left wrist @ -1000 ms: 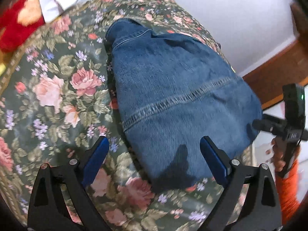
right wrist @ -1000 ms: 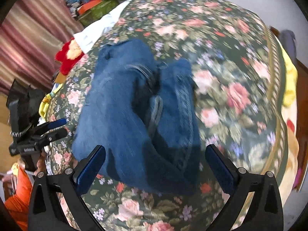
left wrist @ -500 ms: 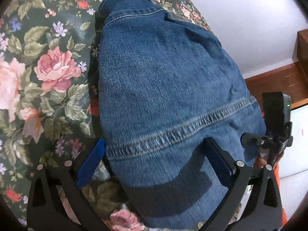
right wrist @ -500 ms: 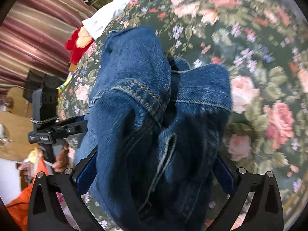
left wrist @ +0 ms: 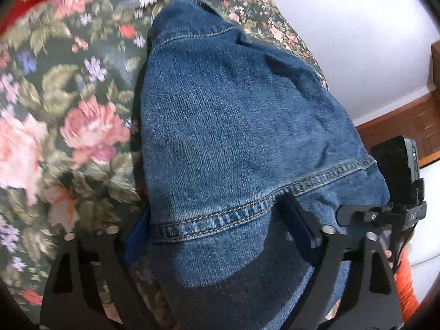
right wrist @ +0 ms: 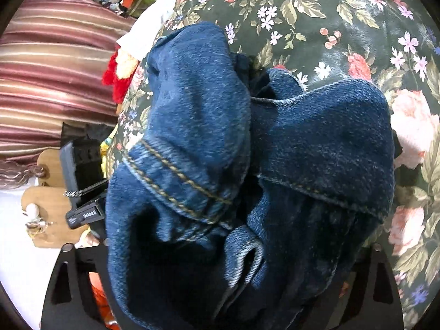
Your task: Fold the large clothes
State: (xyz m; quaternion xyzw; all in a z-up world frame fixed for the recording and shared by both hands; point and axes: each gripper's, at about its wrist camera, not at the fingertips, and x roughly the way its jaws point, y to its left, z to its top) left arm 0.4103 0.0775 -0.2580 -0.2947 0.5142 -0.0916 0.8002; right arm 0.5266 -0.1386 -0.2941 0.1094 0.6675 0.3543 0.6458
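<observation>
A folded bundle of blue jeans (left wrist: 233, 126) lies on a floral bedspread (left wrist: 68, 110). My left gripper (left wrist: 211, 209) straddles its near end and its jaws are closing. The blue left pad (left wrist: 136, 233) touches the denim's edge, and the right finger (left wrist: 299, 220) dents the cloth below the stitched seam. In the right wrist view the jeans (right wrist: 247, 151) bulge up between the closing jaws of my right gripper (right wrist: 222, 220) and hide both pads. Each gripper's black body shows at the other view's edge.
The bedspread (right wrist: 343, 27) stretches far beyond the jeans. A red plush toy (right wrist: 118, 74) and white cloth lie at its far edge, near a striped curtain (right wrist: 55, 68). A white wall (left wrist: 357, 27) and wooden floor (left wrist: 398, 121) lie past the bed. An orange sleeve (left wrist: 407, 283) shows.
Both grippers came down and in over the jeans, which now fill both views. The jaws have narrowed from wide apart onto the bundle's sides, and the denim now bulges between them.
</observation>
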